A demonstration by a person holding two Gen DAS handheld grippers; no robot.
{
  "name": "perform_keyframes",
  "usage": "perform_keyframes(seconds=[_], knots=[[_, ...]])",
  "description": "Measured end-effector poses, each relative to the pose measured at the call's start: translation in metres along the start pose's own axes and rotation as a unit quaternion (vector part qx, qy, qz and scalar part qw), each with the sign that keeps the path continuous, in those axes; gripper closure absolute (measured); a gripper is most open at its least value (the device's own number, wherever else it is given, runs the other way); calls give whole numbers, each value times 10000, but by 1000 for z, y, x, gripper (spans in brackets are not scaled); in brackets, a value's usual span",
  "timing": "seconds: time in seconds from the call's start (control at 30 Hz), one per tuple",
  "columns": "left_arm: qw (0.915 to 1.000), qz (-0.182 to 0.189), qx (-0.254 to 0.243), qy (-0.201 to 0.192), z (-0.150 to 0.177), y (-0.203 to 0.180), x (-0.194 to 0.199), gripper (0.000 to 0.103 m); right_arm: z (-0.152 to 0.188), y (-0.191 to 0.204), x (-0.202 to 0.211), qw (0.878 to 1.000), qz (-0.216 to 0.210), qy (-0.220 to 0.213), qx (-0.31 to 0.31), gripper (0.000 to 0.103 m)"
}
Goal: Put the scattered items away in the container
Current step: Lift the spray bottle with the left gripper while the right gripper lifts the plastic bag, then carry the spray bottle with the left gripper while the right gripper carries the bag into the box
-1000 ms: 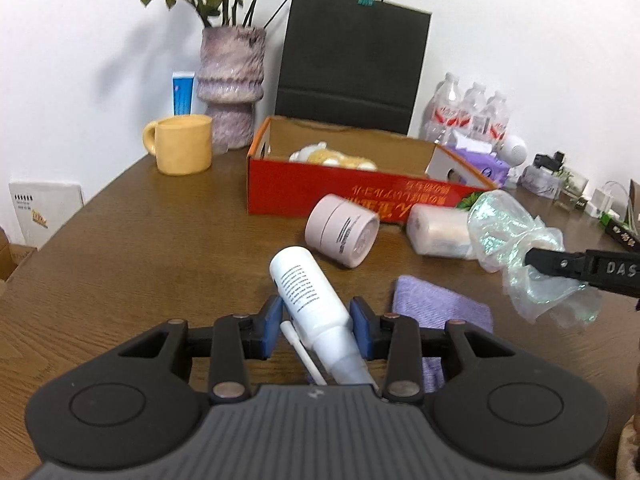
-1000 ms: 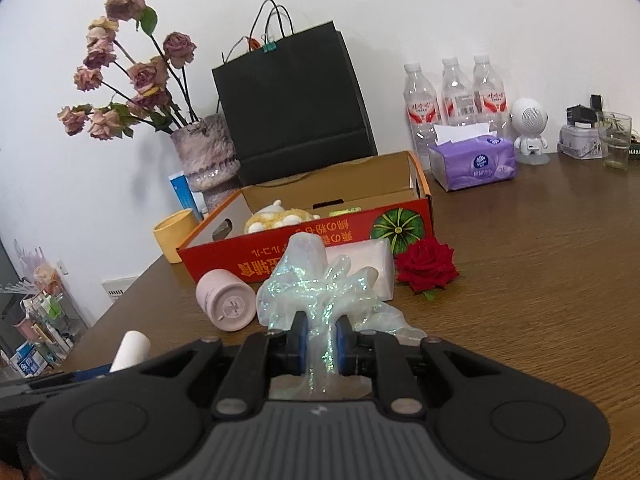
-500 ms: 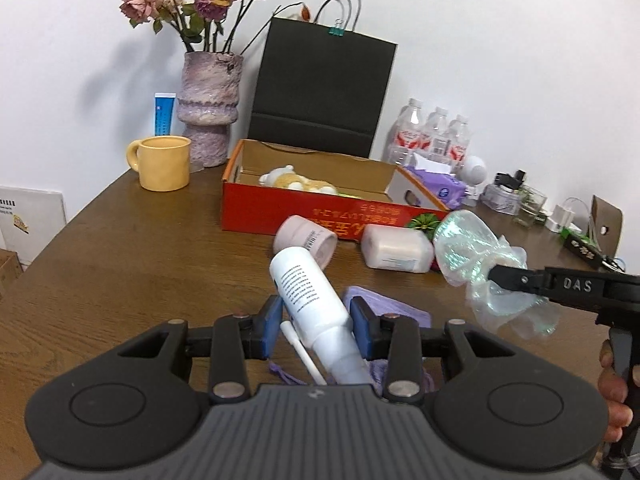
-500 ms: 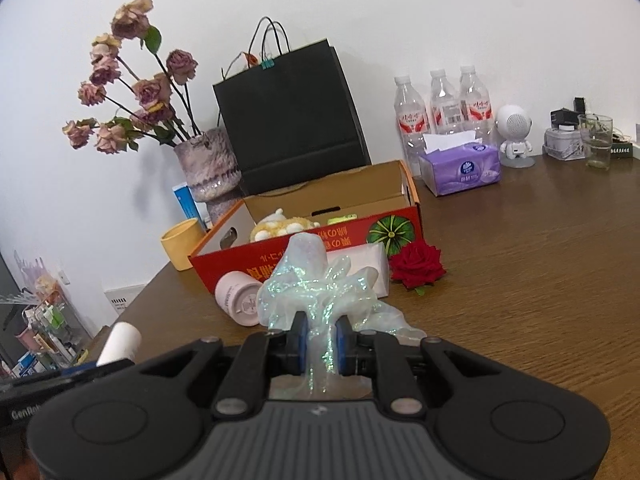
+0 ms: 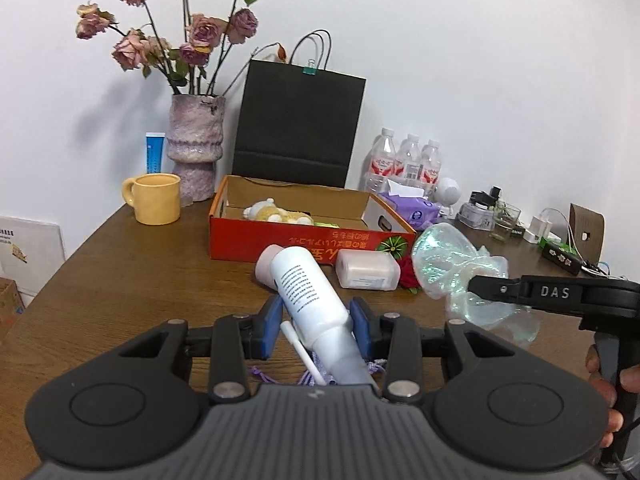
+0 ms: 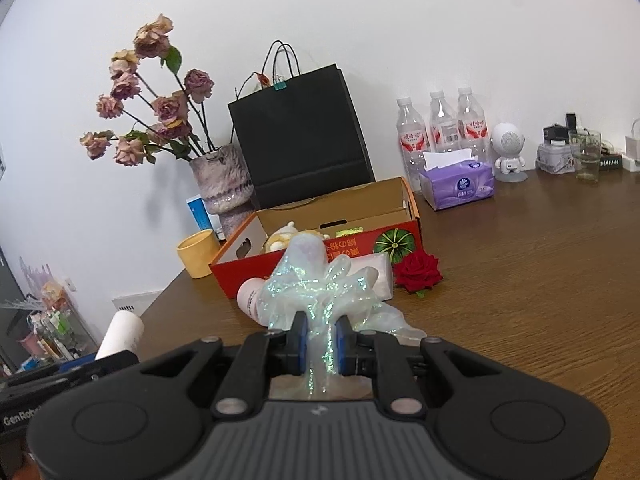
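My left gripper (image 5: 314,330) is shut on a white pump bottle (image 5: 308,292), held above the table. To its right, my right gripper (image 6: 319,344) is shut on a shimmering clear ribbon bow (image 6: 316,280), which also shows in the left wrist view as the bow (image 5: 448,268). Ahead stands the open red cardboard box (image 5: 280,240), with a plush toy (image 5: 276,213) inside. In front of the box lie a pink jar (image 5: 264,268), a white packet (image 5: 368,270) and a red rose (image 6: 418,270). A purple cloth (image 5: 320,374) peeks out under the left gripper.
Behind the box stand a black paper bag (image 5: 298,128), a vase of dried roses (image 5: 196,148) and a yellow mug (image 5: 156,198). Water bottles (image 6: 440,128), a purple tissue pack (image 6: 458,184) and small gadgets line the back right. A hand (image 5: 608,392) holds the right gripper's handle.
Both grippers have risen and pulled back from the box with their loads still held. The table items now look lower and farther away.
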State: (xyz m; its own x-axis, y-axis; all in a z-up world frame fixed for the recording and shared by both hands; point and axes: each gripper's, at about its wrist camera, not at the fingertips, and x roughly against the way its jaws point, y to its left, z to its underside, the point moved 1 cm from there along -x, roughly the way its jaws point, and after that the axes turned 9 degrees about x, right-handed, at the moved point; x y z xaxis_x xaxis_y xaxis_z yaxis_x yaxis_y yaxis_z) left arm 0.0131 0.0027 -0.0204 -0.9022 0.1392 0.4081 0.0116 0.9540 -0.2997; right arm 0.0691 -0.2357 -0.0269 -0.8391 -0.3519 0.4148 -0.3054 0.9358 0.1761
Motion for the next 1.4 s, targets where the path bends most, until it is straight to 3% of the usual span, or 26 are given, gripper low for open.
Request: perform_keyframes(seconds=[0.57, 1.4], knots=[[9993, 256, 249, -62, -11, -2, 11, 65, -17, 20, 27, 9990, 130, -215, 372, 91], [9964, 676, 467, -184, -65, -6, 13, 65, -63, 30, 21, 9960, 199, -225, 845, 91]])
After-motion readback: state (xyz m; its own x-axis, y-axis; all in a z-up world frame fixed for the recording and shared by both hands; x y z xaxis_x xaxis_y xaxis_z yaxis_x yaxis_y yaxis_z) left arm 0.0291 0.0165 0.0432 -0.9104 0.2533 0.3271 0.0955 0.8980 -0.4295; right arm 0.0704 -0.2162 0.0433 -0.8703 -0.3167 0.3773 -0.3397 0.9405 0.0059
